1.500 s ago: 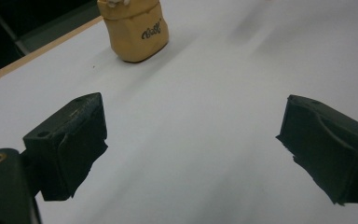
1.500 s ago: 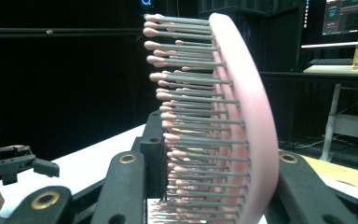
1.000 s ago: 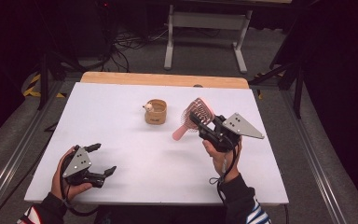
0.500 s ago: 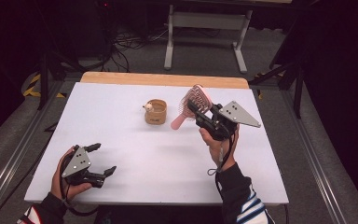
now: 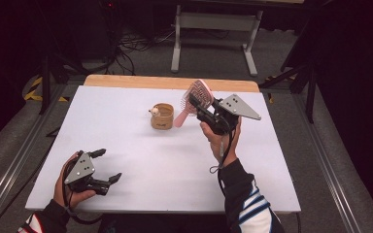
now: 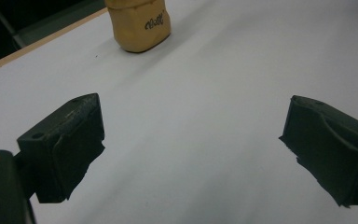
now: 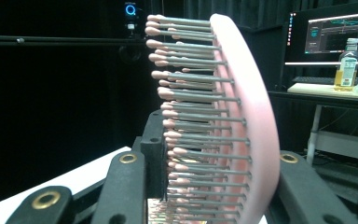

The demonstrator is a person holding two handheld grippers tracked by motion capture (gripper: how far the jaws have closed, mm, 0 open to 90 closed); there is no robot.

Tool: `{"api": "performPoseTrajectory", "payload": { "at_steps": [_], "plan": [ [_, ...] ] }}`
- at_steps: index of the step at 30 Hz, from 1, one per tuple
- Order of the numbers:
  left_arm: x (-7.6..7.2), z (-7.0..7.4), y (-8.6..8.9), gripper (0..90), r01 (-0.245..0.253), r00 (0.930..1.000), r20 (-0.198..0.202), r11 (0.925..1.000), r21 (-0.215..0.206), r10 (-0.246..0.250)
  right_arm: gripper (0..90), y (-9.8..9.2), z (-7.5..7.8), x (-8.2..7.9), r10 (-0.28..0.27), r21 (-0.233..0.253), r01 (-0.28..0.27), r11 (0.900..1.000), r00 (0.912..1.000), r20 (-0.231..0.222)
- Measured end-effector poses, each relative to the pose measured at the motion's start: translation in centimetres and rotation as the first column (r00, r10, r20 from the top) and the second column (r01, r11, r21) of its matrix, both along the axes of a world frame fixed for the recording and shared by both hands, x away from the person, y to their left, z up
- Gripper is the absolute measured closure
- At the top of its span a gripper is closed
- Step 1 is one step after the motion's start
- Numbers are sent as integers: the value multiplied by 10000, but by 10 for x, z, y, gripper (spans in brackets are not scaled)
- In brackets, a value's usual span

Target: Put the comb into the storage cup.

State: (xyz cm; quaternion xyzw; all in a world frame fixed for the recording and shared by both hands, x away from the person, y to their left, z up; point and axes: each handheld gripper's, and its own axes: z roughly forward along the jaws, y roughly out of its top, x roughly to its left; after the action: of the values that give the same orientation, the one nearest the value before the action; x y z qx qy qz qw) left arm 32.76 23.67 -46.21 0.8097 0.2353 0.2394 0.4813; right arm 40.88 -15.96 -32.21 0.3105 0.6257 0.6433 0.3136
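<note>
My left claw [image 5: 108, 166] rests spread wide over the near left corner of the white counter [image 5: 126, 126], holding nothing. Farther off, mid-counter, stands the small tan cup [image 5: 162, 116]. Just right of it, my right claw [image 5: 197, 106] is lifted off the counter, pinching the pink hairbrush [image 5: 197, 94] by its head, handle slanting down toward the cup

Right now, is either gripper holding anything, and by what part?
Right gripper clamps the pink bristled hairbrush across its head. Left gripper is open, holding nothing.
</note>
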Motion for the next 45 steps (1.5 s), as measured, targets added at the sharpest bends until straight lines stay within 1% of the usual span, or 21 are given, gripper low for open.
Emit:
{"api": "performPoseTrajectory", "payload": {
  "at_steps": [4,6,11,14,15,16,20,22,25,27,32,37,38,39,41,45],
  "plan": [
    [0,0,0,63,-8,10000,-34,10000,-48,8,630,3,1,6,-75,-115,76,9999,10000,54],
    [0,0,0,58,-21,10000,-17,10000,-34,21,630,5,2,7,-76,-73,77,9999,10000,39],
    [1,0,1,56,-6,10000,-31,10000,-75,5,630,13,11,17,-102,-61,103,9999,9998,143],
    [1,0,2,56,-73,10000,40,10000,-66,73,630,18,14,22,-167,-163,171,9997,9996,228],
    [1,1,2,56,-139,9998,107,9999,-82,140,630,18,14,22,-167,-163,171,9997,9996,228],
    [2,1,3,57,-156,9998,82,9997,-188,158,630,21,16,25,-212,-201,218,9996,9993,294],
    [3,1,5,57,-155,9999,57,9996,-225,157,630,28,18,29,-211,-266,216,9994,9995,217],
    [2,1,5,57,-114,9999,95,9996,-255,117,630,32,19,32,-237,-424,249,9988,9993,284],
    [2,1,5,57,-125,9999,86,9996,-248,127,630,36,21,36,-274,-368,283,9989,9993,254],
    [2,2,5,57,-129,9999,111,9996,-264,132,630,39,22,38,-341,-439,353,9984,9990,291],
    [2,2,6,57,-59,10000,79,9997,-225,61,630,45,24,43,-397,-431,407,9982,9989,236],
    [1,1,5,57,26,9999,129,9999,-136,-24,630,48,24,48,-502,-404,511,9979,9985,213],
    [1,1,3,57,55,9999,149,10000,-75,-54,630,52,23,50,-521,-128,522,9986,9986,57],
    [1,1,3,56,77,9999,154,9999,-80,-76,630,53,22,51,-551,-50,551,9985,9985,26],
    [0,2,3,56,89,9998,151,9999,-93,-88,630,54,22,52,-528,-65,528,9986,9986,15],
    [0,2,4,56,95,9999,137,9998,-173,-93,630,56,18,57,-670,-148,669,9977,9977,-93]
  ]
}}
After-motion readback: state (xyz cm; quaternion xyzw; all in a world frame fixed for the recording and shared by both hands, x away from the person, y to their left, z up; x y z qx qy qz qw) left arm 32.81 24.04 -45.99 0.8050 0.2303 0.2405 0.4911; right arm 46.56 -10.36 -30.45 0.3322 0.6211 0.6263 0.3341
